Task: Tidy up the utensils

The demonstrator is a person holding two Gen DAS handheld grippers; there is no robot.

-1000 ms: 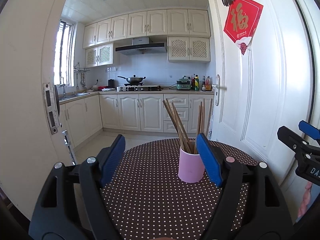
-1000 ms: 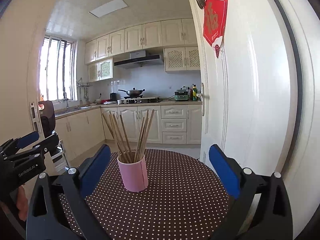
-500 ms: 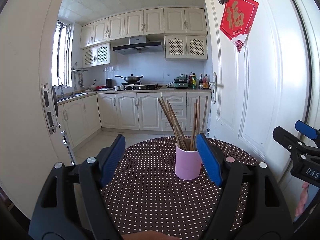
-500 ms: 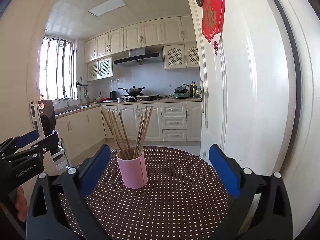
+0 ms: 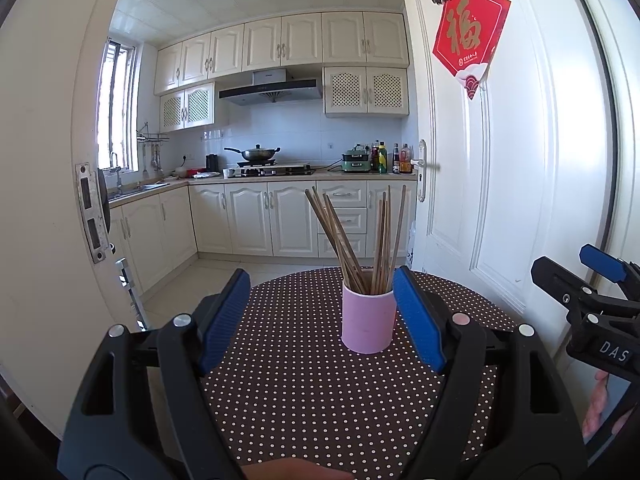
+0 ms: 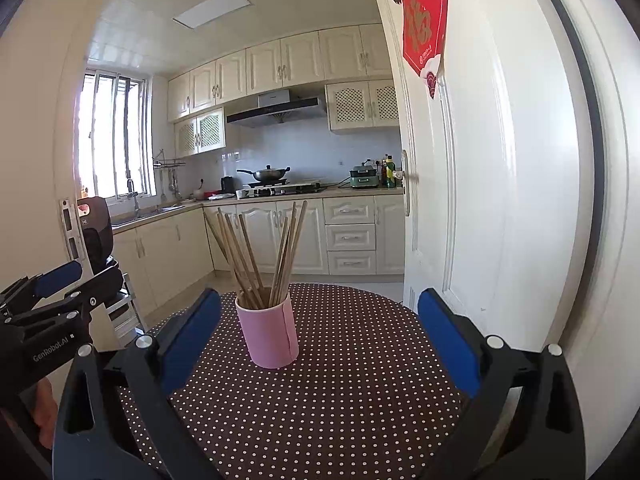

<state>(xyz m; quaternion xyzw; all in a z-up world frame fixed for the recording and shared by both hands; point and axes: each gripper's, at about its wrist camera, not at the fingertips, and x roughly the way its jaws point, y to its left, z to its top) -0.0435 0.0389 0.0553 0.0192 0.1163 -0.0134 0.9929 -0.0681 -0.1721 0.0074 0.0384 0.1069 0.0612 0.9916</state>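
Item: round table [image 5: 304, 400], covered in dark brown cloth with small white dots. Its far edge curved across the middle of both views; beyond that edge lay pale floor tile and a run of cream cabinets [image 5: 256, 220]. The near edge was cut off by the bottom of each frame.

Item: pink cup [image 5: 369, 320], smooth, cylindrical, upright on the cloth. It sat right of centre in the left wrist view and just left of centre in the right wrist view [image 6: 269, 334]. Bare cloth showed on every side of it.

Item: wooden chopsticks [image 5: 360, 236], thin and straight, standing in the cup and fanned in two bunches, one leaning left and one leaning right. Their lower ends were hidden inside the cup.

Item: left gripper [image 5: 320, 316], black frame, blue ribbed pads, spread wide and holding nothing. The cup showed between its fingers, close to the right pad; contact could not be judged.

Item: right gripper [image 6: 332, 340], same build, spread wide and holding nothing, the cup apart from both pads. Its body appeared at the right edge of the left wrist view, partly cut off.

Item: white panelled door [image 6: 500, 160], close along the table's right side, bearing a red paper decoration [image 6: 424, 28] at the upper right.
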